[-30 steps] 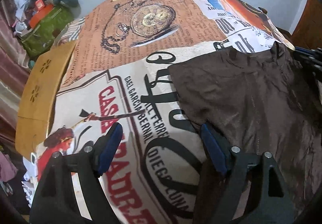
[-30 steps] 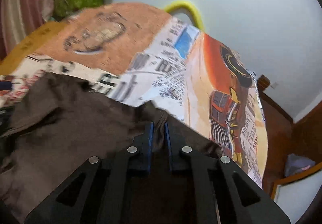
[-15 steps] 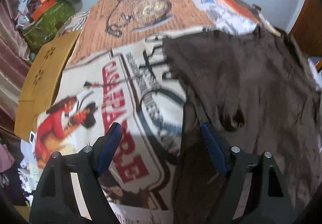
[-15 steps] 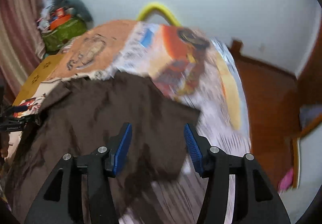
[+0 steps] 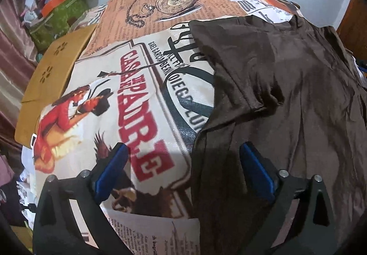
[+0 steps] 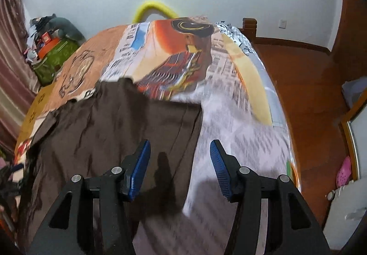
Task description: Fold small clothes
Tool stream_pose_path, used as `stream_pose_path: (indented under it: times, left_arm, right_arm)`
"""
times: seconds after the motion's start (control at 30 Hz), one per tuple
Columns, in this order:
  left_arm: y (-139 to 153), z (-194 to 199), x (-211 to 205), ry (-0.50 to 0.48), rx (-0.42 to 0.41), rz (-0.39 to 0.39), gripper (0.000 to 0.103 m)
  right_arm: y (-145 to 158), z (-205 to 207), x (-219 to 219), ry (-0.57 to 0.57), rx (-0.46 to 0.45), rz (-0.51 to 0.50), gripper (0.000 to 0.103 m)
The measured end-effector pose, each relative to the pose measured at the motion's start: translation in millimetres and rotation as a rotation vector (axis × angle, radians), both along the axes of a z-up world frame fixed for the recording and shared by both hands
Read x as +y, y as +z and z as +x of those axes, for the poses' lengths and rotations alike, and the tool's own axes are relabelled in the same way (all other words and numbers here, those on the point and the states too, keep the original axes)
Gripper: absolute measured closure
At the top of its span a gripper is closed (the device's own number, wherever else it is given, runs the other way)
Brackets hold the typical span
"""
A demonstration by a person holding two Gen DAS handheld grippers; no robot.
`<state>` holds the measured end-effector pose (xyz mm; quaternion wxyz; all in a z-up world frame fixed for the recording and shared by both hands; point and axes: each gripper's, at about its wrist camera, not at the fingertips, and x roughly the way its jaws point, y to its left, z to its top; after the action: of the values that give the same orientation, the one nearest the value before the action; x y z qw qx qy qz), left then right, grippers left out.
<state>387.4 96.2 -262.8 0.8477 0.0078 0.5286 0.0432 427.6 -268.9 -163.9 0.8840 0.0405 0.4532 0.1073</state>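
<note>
A dark brown garment point(image 5: 286, 85) lies spread on a bed with a printed poster-style cover point(image 5: 128, 99). In the left wrist view it fills the right half, with a folded sleeve edge near the middle. My left gripper point(image 5: 183, 163) is open and empty above the garment's left edge. In the right wrist view the garment point(image 6: 110, 131) lies at the left and centre. My right gripper point(image 6: 180, 156) is open and empty above the garment's right edge.
A yellow cardboard piece point(image 5: 52, 67) lies at the bed's left side. A cluttered pile with a green bag point(image 5: 57, 12) stands at the back left. A yellow hoop point(image 6: 153, 8) sits at the bed's head. Wooden floor point(image 6: 305, 99) lies to the right.
My right gripper let go of the garment's corner, opened and pulled back. The garment now lies flatter on the bed. My left gripper stayed open and drew back toward the near edge.
</note>
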Motion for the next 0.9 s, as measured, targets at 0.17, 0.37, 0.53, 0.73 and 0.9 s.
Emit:
stream_pose_path:
  times: [0.17,0.37,0.53,0.73,0.9]
  left_arm:
    - [-3,3,2,0.003,0.002,-0.013,0.000]
    - [-4,9,-1,-0.009,-0.012,0.003,0.000]
    - [4,9,-2,-0.018,-0.020,0.029,0.002]
    - [44,1,8,0.018,-0.109,-0.018,0.004]
    - [73,-8,15,0.035,-0.185,0.001,0.004]
  right_arm:
    - [-10,22,6,0.010,-0.005,-0.025,0.053]
    - [-22,24,9,0.041,0.018,-0.027,0.094]
    - [-12,15,11,0.055,0.002,-0.020,0.095]
    - [25,-3,23,0.123,-0.051,0.031,0.096]
    - [57,-17,58,0.220,-0.101,0.079,0.096]
